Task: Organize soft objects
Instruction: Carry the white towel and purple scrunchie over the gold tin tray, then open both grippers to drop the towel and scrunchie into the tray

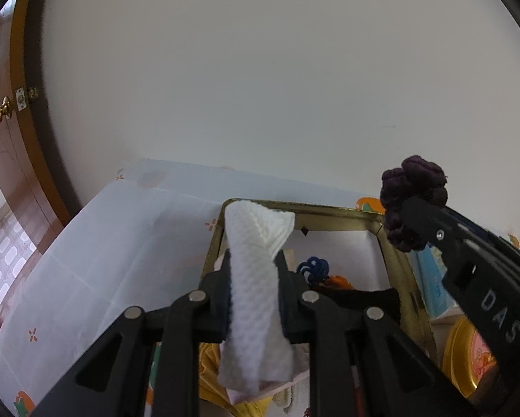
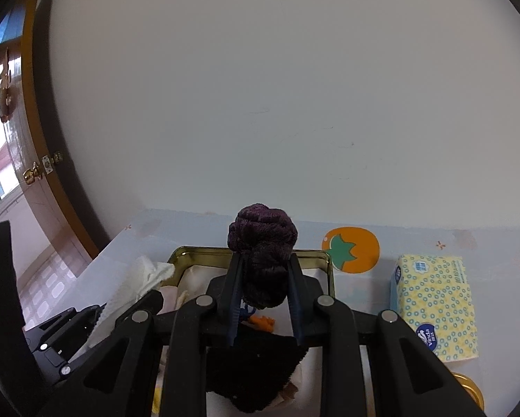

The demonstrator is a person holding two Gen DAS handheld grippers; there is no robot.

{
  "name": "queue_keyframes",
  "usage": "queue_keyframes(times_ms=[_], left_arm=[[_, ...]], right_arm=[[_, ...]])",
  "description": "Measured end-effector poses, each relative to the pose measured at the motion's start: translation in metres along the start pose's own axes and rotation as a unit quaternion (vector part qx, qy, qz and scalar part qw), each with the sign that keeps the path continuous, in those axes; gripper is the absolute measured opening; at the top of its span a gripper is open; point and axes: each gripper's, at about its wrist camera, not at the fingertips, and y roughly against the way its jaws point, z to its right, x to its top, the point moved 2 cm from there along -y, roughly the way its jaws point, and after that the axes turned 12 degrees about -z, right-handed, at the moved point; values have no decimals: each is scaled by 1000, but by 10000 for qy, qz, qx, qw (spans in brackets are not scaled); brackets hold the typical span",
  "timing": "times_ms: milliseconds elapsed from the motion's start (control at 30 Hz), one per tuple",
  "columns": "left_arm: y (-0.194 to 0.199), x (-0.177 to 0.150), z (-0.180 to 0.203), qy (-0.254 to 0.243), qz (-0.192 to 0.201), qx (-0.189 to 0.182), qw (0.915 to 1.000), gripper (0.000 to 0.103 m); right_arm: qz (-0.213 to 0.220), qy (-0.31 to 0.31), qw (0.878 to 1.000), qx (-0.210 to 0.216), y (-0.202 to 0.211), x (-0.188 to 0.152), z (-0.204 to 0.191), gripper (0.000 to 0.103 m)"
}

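My left gripper is shut on a white textured cloth, held upright above the gold tin box. My right gripper is shut on a dark purple scrunchie, also above the tin. The scrunchie and right gripper show at the right of the left wrist view. The white cloth shows at the left of the right wrist view. Inside the tin lie a blue scrunchie, an orange item and a black cloth.
The table carries a pale blue cloth with orange prints. A yellow tissue pack lies right of the tin. A round yellow lid sits at the front right. A white wall stands behind, a wooden door at the left.
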Motion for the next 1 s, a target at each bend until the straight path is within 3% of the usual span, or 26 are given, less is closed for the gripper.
queue_keyframes(times_ms=[267, 567, 767, 867, 933, 1000], left_arm=[[-5, 6, 21, -344, -157, 115, 9992, 18], [-27, 10, 19, -312, -668, -187, 9971, 18], [-24, 9, 17, -231, -743, -200, 9968, 31], [-28, 10, 15, -136, -812, -165, 9965, 60], [-29, 10, 13, 1, -912, -130, 9958, 98], [-35, 9, 14, 118, -981, -140, 9950, 102]], right_arm=[[-550, -365, 9974, 296, -20, 2, 23, 26], [-893, -408, 9948, 286, -36, 9, 27, 26], [-1217, -462, 9905, 447, -55, 7, 21, 28], [-1273, -501, 9888, 589, -58, 2, 23, 31], [-1268, -491, 9872, 839, -59, 2, 21, 44], [-1261, -654, 9841, 1063, -57, 2, 23, 72]])
